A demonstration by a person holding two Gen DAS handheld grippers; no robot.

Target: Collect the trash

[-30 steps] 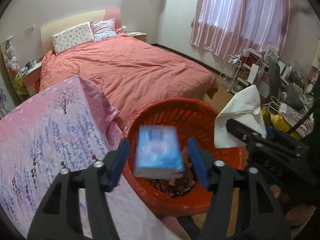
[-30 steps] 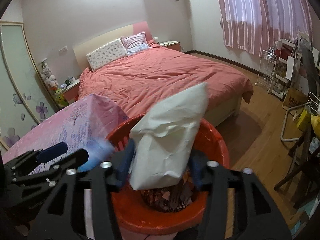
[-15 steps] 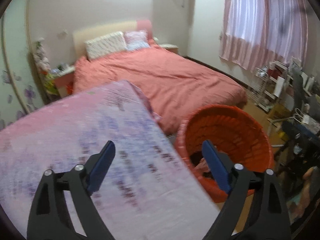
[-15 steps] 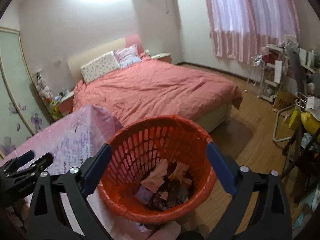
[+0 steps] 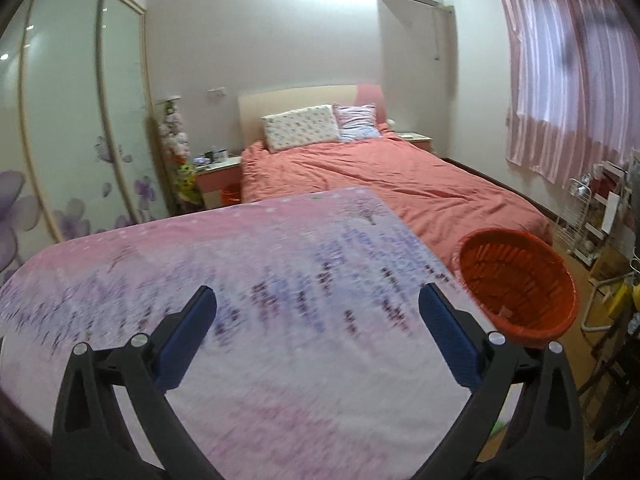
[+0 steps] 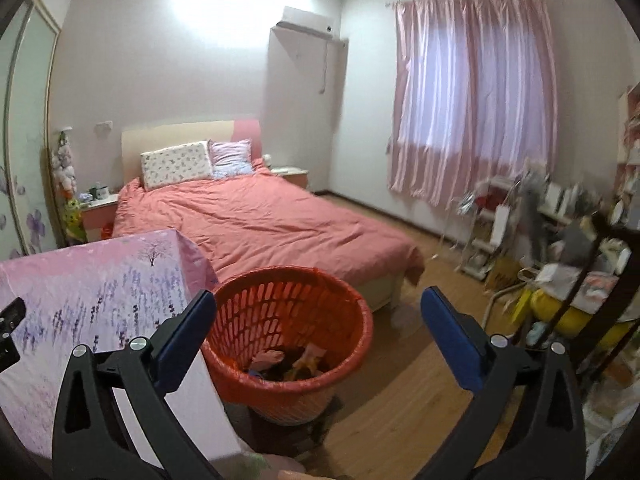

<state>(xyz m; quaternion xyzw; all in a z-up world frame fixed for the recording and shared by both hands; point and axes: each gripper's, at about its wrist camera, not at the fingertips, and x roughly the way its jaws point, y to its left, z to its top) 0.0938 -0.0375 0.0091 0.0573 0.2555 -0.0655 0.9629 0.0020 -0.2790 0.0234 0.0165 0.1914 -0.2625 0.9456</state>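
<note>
While our left gripper [image 5: 318, 322] and right gripper [image 6: 318, 320] are opening wide with nothing between them, we see the trash [image 6: 288, 362] down inside the red basket [image 6: 248, 320] beside the pink table [image 5: 240, 280].

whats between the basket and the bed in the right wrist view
Nothing: in the right wrist view only bare wood floor separates the basket from the bed.
</note>
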